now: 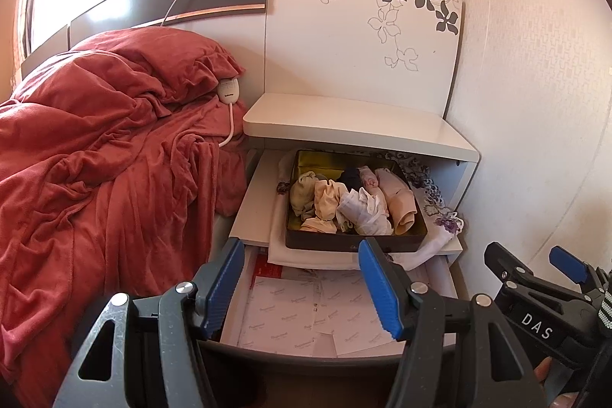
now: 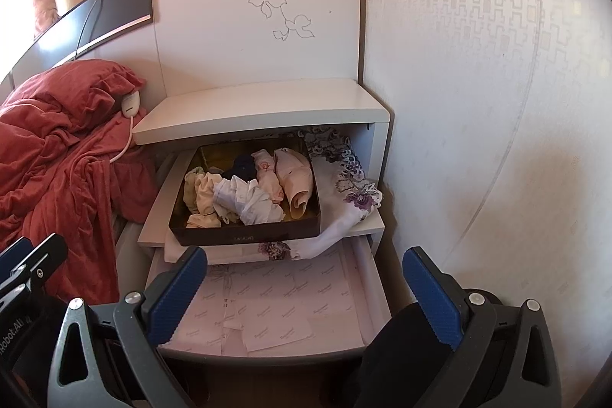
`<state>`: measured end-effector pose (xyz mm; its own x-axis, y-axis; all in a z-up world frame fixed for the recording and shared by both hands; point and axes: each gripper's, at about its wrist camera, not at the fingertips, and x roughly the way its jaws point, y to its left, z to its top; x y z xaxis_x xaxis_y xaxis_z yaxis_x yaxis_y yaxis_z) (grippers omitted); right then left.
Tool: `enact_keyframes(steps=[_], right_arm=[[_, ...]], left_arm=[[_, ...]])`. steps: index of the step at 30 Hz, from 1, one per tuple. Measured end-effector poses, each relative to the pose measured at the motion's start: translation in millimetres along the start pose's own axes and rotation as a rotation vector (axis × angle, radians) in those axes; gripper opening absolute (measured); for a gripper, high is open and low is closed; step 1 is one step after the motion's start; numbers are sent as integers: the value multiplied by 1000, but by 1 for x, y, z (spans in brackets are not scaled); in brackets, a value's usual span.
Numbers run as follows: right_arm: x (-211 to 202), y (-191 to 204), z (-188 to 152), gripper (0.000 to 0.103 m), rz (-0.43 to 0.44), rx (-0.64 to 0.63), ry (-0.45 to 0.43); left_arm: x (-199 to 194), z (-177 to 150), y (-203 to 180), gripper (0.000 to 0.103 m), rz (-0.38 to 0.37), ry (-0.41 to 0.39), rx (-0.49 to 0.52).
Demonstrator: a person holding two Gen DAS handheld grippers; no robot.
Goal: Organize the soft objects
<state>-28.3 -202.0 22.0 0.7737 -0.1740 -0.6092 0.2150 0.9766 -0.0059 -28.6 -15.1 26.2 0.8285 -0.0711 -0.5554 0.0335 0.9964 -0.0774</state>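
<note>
Both the left claw and right claw hang released, grasping nothing. Ahead, a dark rectangular tin tray of rolled pale soft garments sits in the white nightstand's open upper drawer.

Rolled clothes in tin — upper drawer

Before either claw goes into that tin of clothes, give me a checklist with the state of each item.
1. Left claw open, nothing between its fingers: ok.
2. Right claw open, nothing between its fingers: ok.
3. Tin reachable, sitting on the pulled-out drawer: ok.
4. Clothes sorted and folded: not ok, they lie crumpled in a heap.
5. Floral cloth clear of the tin: not ok, it runs under the tin and hangs over the drawer's edge.
6. Tin free to lift without dragging that cloth: cannot tell.
</note>
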Motion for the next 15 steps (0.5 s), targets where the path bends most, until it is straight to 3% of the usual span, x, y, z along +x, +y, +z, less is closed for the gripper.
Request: enact_keyframes(steps=[8,15], right_arm=[[2,2,-3,103,9,-14,7],[2,1,-3,103,18,-18,9]], left_arm=[[-2,1,0,44,0,-21,14],[0,1,1,44,-15,-11,-9]])
